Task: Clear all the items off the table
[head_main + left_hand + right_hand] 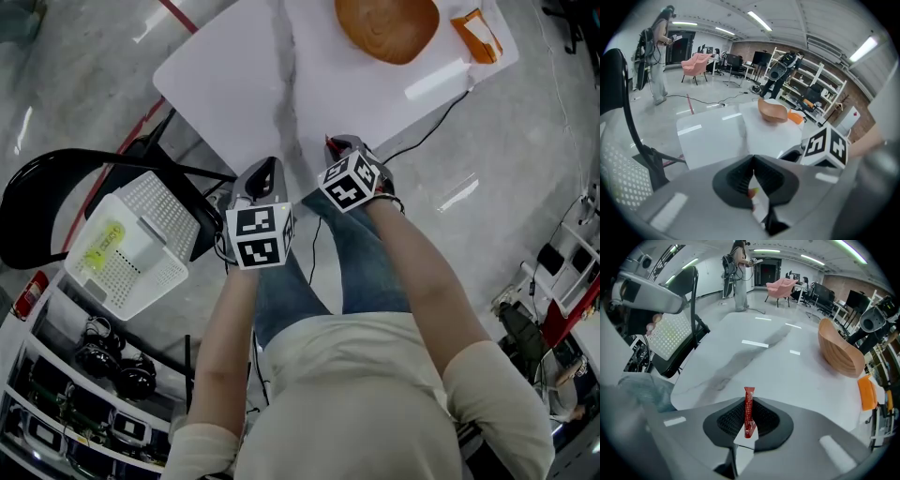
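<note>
My right gripper (pixel 748 404) is shut on a thin red sachet (pixel 749 411) that stands up between its pads. In the head view this gripper (pixel 339 143) is over the near edge of the white table (pixel 244 84). To its left, my left gripper (pixel 269 169) hangs at the same edge. Its jaws (pixel 752 165) are shut, and a small white packet with an orange and green tip (pixel 752 191) shows between the pads. A wooden bowl (pixel 386 26) and an orange packet (pixel 476 36) lie on the far side of the table.
A white perforated basket (pixel 141 244) sits on a black chair (pixel 47 197) left of the table, with a yellow-green item (pixel 101 242) inside. Shelves with gear (pixel 66 403) stand at the lower left. A person (pixel 658 56) stands far off. A cable (pixel 427 127) runs under the table.
</note>
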`<state>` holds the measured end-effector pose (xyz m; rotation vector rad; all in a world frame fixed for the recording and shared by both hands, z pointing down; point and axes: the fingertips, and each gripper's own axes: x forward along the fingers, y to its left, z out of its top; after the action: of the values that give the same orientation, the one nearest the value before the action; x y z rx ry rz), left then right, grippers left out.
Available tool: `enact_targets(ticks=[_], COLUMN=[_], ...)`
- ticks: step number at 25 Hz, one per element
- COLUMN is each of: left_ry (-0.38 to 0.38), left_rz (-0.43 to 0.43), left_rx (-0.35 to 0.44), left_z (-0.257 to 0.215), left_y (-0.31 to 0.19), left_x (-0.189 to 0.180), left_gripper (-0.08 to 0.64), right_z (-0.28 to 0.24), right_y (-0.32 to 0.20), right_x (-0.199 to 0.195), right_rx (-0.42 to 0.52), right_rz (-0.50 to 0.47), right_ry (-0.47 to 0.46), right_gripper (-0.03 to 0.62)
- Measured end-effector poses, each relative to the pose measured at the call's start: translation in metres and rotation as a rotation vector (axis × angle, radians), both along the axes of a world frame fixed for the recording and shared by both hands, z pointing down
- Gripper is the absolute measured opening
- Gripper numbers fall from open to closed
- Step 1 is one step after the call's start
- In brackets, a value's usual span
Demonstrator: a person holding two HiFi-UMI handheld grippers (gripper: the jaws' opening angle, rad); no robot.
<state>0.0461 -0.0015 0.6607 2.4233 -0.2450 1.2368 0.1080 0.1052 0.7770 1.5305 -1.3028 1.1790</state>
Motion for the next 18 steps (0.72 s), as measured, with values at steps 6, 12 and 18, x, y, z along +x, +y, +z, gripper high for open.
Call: enact_targets(ticks=[6, 12, 18], left_ry=[0.003, 0.000, 0.000], left_rz=[-0.043, -0.088, -0.129], left_rx=[0.011, 0.012, 0.009], left_z=[-0.014, -0.029, -0.042], left_y=[-0.006, -0.012, -0.018], left_x=[-0.015, -0.032, -0.041], left_gripper=[0.009, 0.009, 0.009], right_z=[-0.020, -0.043, -0.067], right_y=[-0.011, -0.019, -0.029], right_x=[-0.006, -0.016, -0.026], right_rx=[0.007, 0.015, 0.037], right_rz=[-0.051, -0.061, -0.076], right_ry=[0.023, 0.026, 0.021], right_gripper=[0.032, 0.032, 0.032])
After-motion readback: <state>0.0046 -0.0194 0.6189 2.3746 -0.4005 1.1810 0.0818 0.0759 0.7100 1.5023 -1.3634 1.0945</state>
